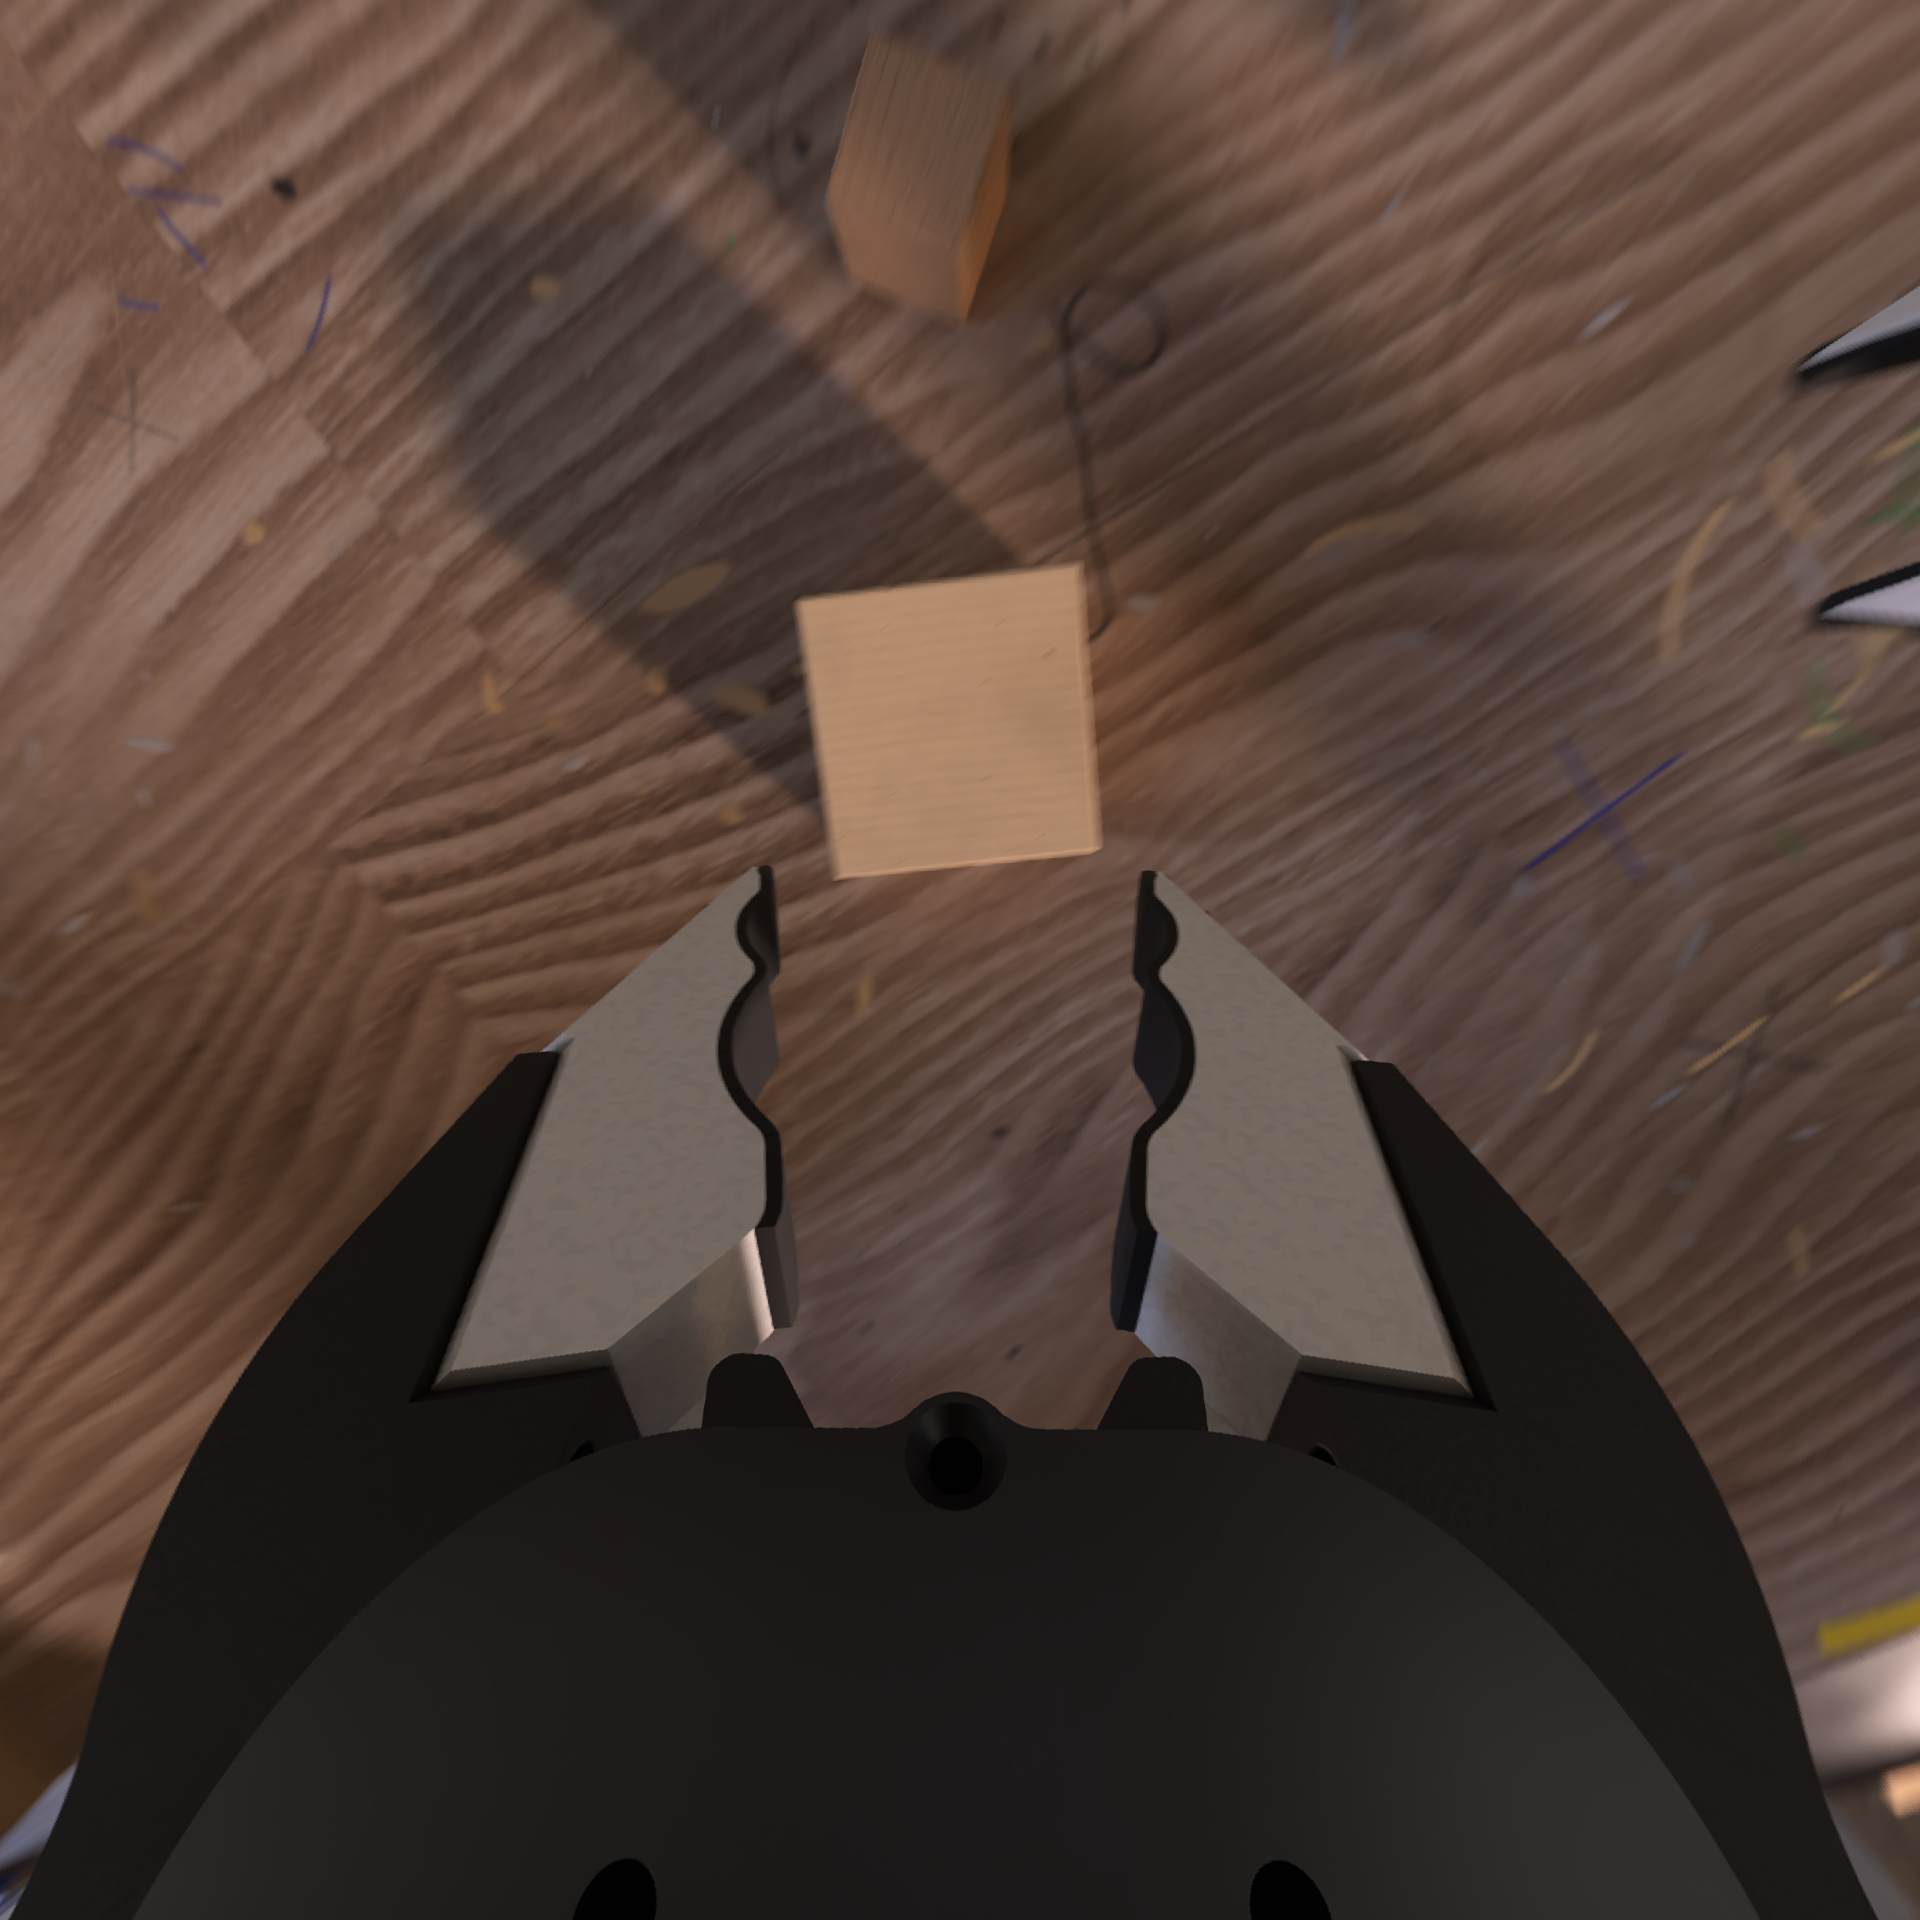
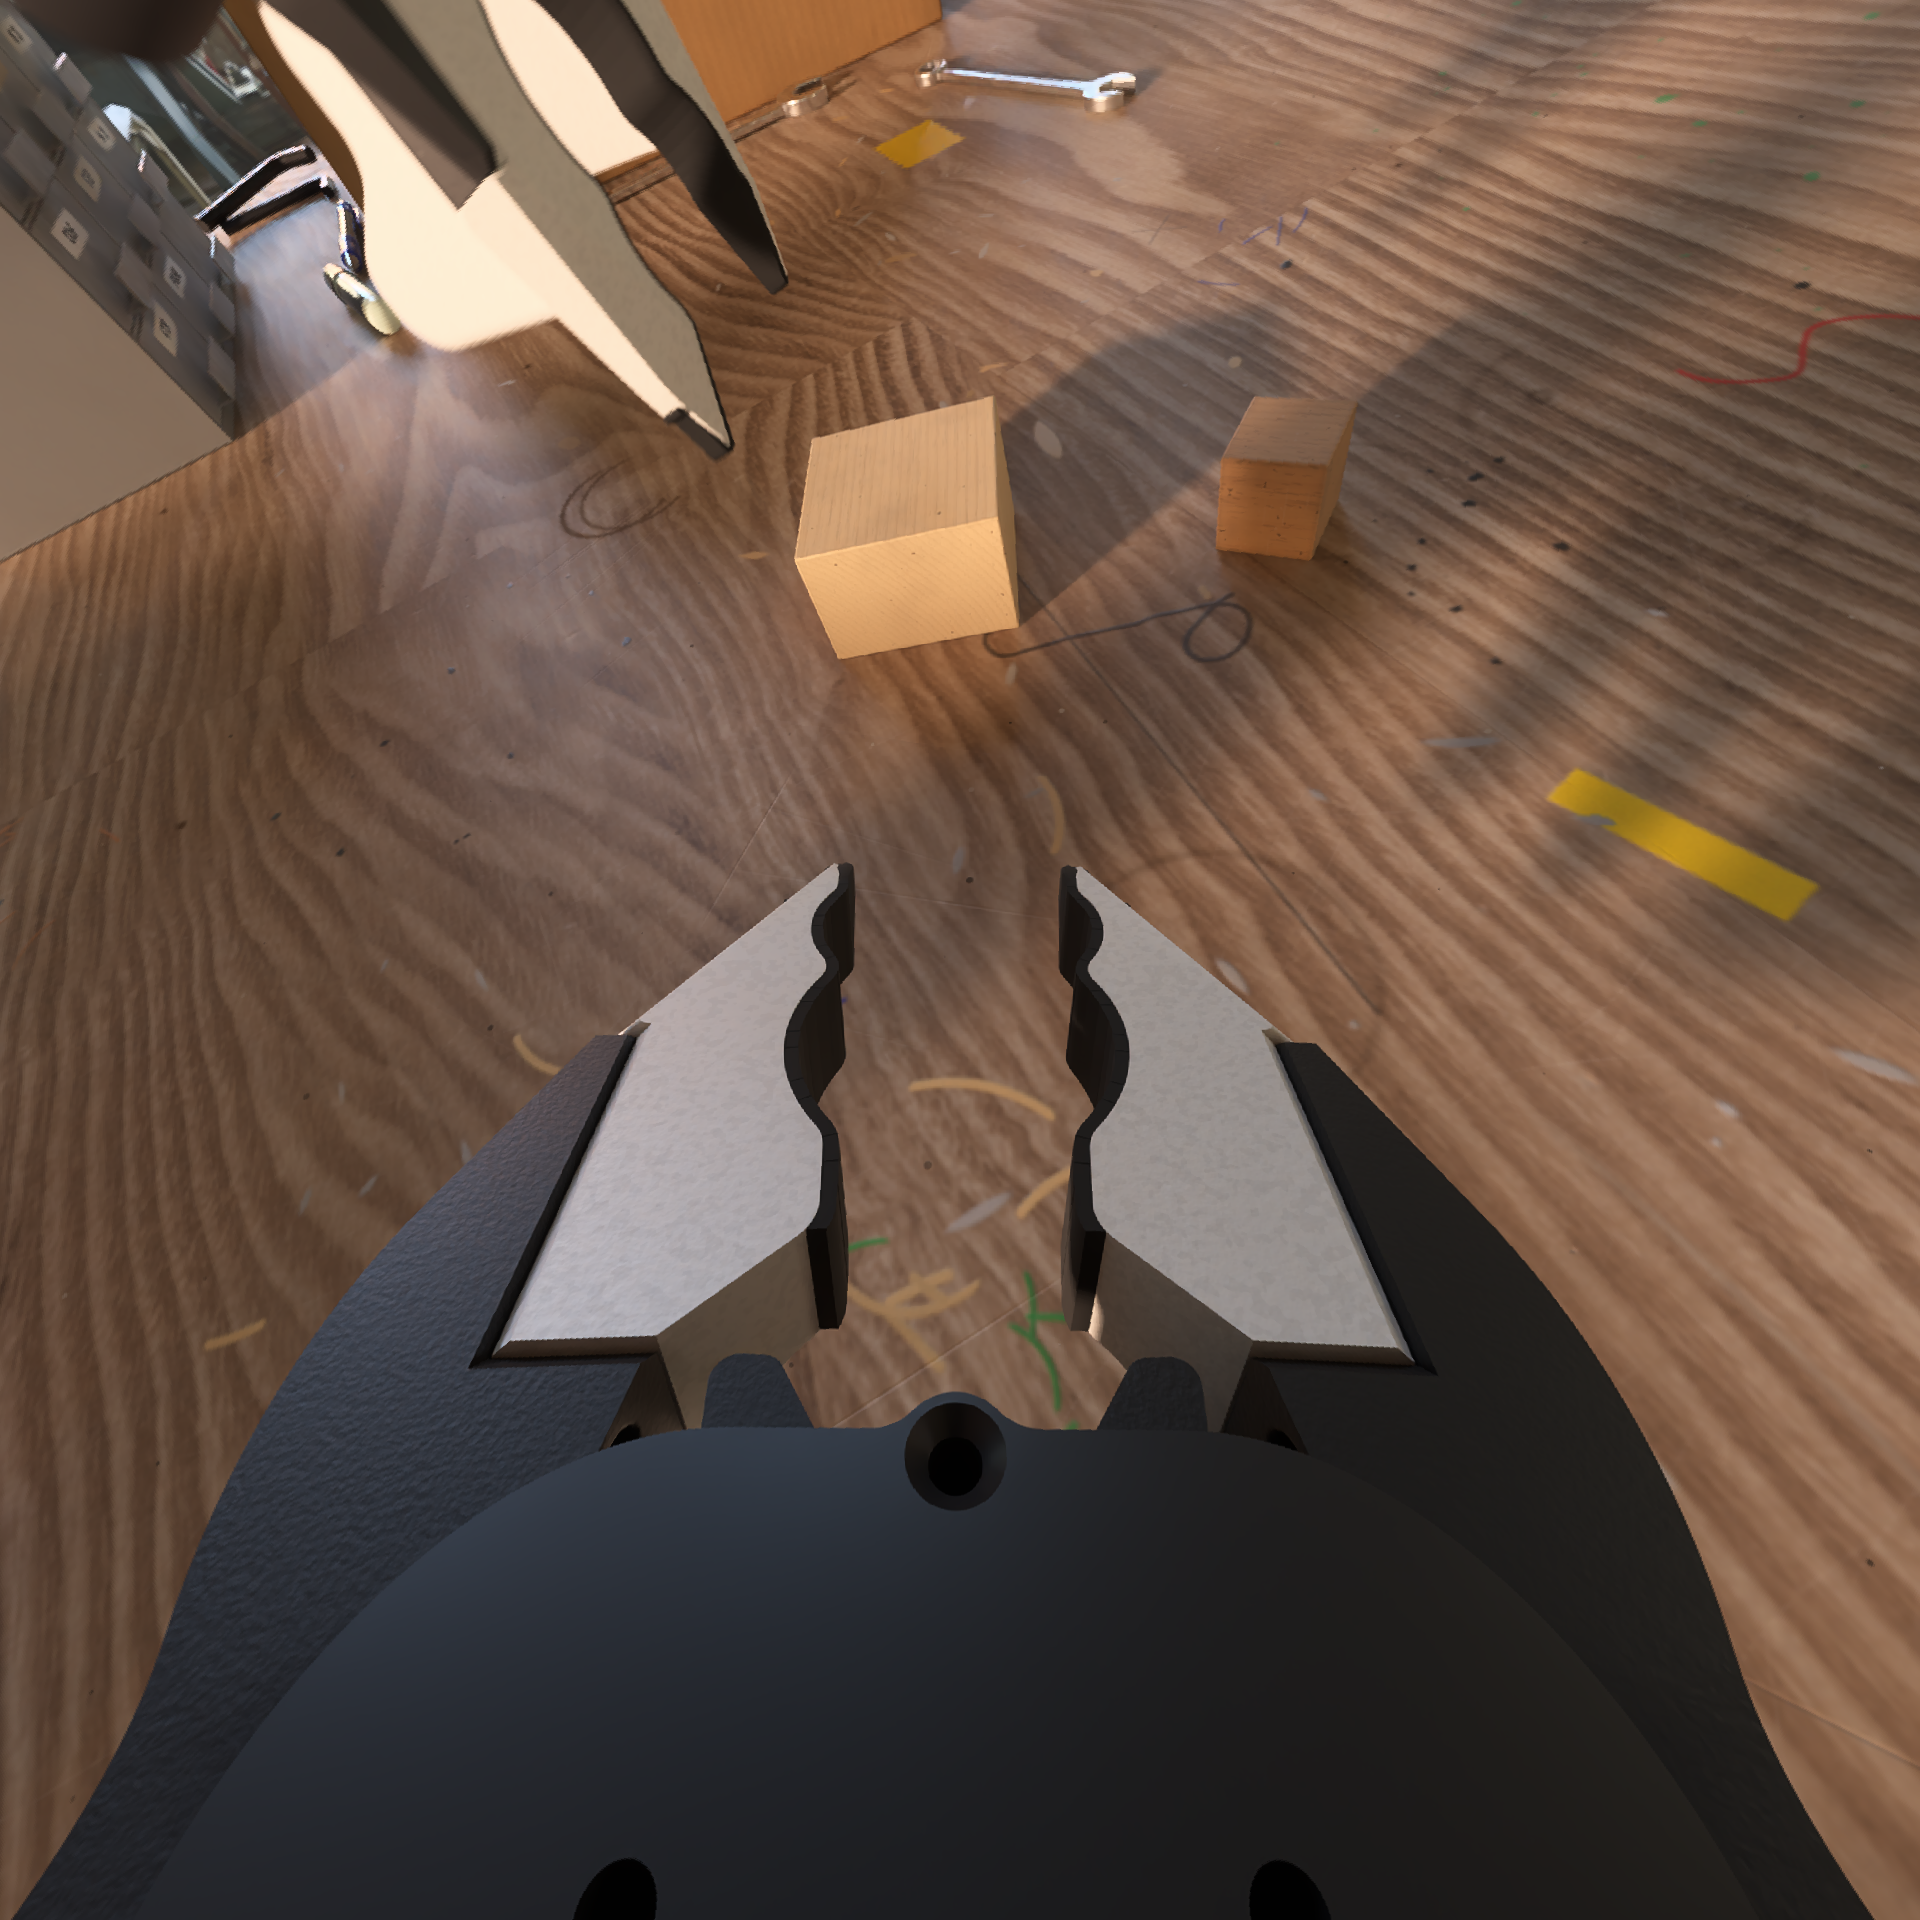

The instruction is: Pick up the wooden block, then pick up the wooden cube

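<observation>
A larger pale wooden block (image 1: 948,717) sits on the wooden tabletop just beyond and below my left gripper's (image 1: 956,883) tips. The left gripper is open, empty and points down at it. A smaller orange-brown wooden cube (image 1: 920,177) stands farther on. In the right wrist view the pale block (image 2: 909,530) is ahead at centre and the cube (image 2: 1283,478) is to its right. My right gripper (image 2: 956,878) is open and empty, well short of both. The left gripper (image 2: 743,353) hangs above and left of the pale block.
A wrench (image 2: 1023,85) and a cardboard box (image 2: 790,42) lie at the far side. Yellow tape strips (image 2: 1683,844) are stuck on the tabletop. A grey drawer cabinet (image 2: 104,208) stands far left. The right gripper's fingertips (image 1: 1870,608) show at the left wrist view's right edge.
</observation>
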### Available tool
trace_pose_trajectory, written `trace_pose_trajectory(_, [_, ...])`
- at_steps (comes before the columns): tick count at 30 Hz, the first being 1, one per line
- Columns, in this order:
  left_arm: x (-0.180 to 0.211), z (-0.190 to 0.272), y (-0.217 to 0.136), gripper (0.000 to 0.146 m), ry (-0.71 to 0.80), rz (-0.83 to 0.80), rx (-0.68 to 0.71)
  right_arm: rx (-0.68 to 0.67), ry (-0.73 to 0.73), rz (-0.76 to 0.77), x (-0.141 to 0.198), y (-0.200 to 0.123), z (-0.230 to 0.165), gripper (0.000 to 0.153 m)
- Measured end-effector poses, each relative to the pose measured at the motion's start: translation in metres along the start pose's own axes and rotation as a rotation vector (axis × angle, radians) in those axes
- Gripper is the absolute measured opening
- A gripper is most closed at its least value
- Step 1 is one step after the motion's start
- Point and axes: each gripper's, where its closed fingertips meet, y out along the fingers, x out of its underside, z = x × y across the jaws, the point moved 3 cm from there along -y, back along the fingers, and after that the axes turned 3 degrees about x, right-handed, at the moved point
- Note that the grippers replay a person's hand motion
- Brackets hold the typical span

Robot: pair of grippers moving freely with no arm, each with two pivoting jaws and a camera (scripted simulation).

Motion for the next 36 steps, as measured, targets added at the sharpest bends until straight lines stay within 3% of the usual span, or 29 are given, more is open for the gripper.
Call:
trace_pose_trajectory(4, [0.002,0.027,0.019,0.101,-0.023,0.133,-0.061,-0.003,-0.012,-0.007,0.001,0.001,-0.001,0.039])
trace_pose_trajectory(10, [-0.002,0.014,0.049,0.113,-0.072,0.1,-0.162,0.003,-0.011,-0.012,0.001,0.0,0.0,0.039])
trace_pose_trajectory(13, [-0.003,0.0,0.058,0.113,-0.109,0.05,-0.169,0.008,-0.011,-0.006,-0.001,-0.002,0.001,0.039])
trace_pose_trajectory(17, [0.001,0.0,0.075,0.112,-0.142,0.014,-0.079,0.011,-0.005,-0.006,0.0,-0.003,0.004,0.039])
trace_pose_trajectory(26, [0.0,-0.002,0.078,0.103,-0.158,0.001,-0.004,0.002,-0.005,-0.019,0.002,0.0,0.002,0.039])
trace_pose_trajectory(29, [-0.001,-0.003,0.078,0.099,-0.141,-0.013,0.006,0.004,-0.004,-0.02,0.002,0.0,0.002,0.039])
trace_pose_trajectory(32, [-0.002,-0.004,0.075,0.075,-0.123,-0.013,-0.003,0.005,0.0,-0.018,0.002,0.0,0.003,0.039])
trace_pose_trajectory(36, [0.0,-0.001,0.074,0.075,-0.088,-0.013,0.019,0.003,0.001,-0.019,0.002,0.0,0.003,0.039])
